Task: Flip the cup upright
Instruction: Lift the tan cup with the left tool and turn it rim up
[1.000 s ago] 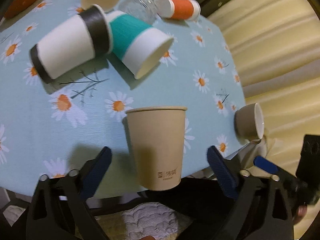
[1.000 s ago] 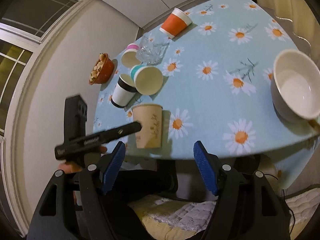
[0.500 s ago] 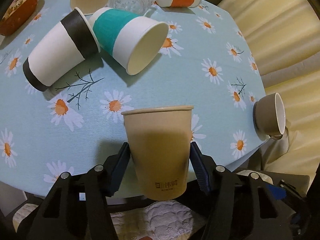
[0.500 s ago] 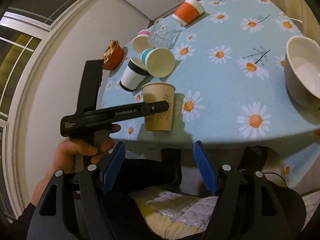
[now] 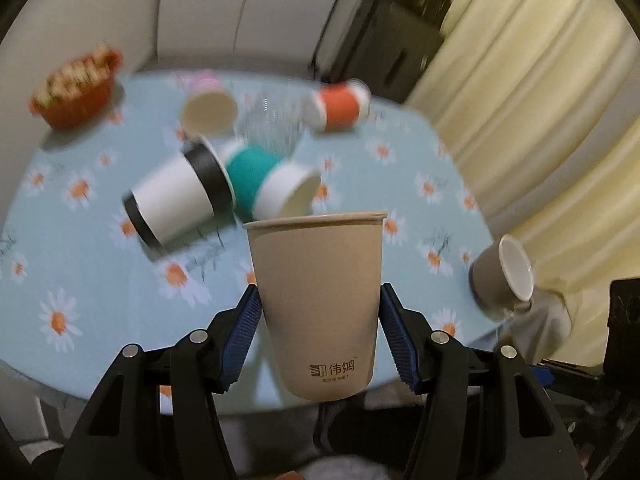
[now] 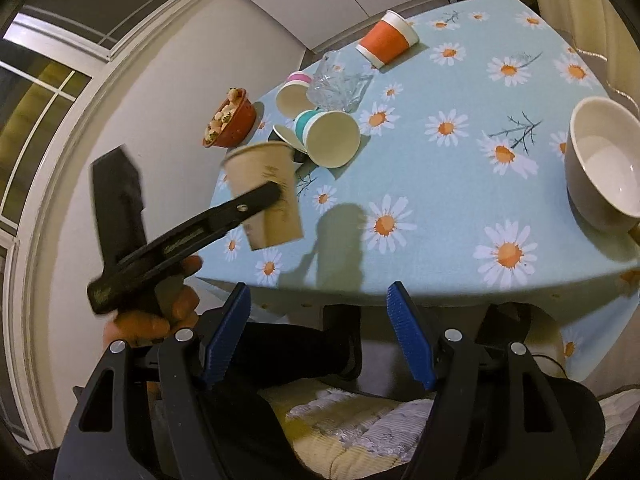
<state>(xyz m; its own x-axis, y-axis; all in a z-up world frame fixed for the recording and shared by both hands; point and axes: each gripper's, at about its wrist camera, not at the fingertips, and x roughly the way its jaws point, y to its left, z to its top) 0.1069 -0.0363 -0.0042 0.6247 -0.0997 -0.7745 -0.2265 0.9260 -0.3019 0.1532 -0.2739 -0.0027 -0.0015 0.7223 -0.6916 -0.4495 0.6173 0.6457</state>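
Note:
My left gripper [image 5: 319, 312] is shut on a tan paper cup [image 5: 318, 300], mouth up, and holds it in the air above the near edge of the table. The right wrist view shows the same cup [image 6: 264, 196] lifted clear of the tablecloth, tilted a little, with the left gripper's arm across it. My right gripper [image 6: 320, 308] is open and empty, below the table's near edge. A black-and-white cup [image 5: 176, 200], a teal-and-white cup [image 5: 272, 188], an orange cup [image 5: 340, 108] and a pink-based cup [image 5: 208, 112] lie on their sides.
A round table with a light blue daisy cloth [image 6: 460, 160]. A grey mug [image 6: 604, 160] lies at the right edge. A clear glass [image 6: 336, 86] lies among the cups. A red bowl of food [image 6: 228, 124] stands at the far left. Curtains [image 5: 540, 80] hang to the right.
My left gripper closed on the tan cup and lifted it off the table. The view swung upward with motion blur. The right gripper stayed open and nearly still.

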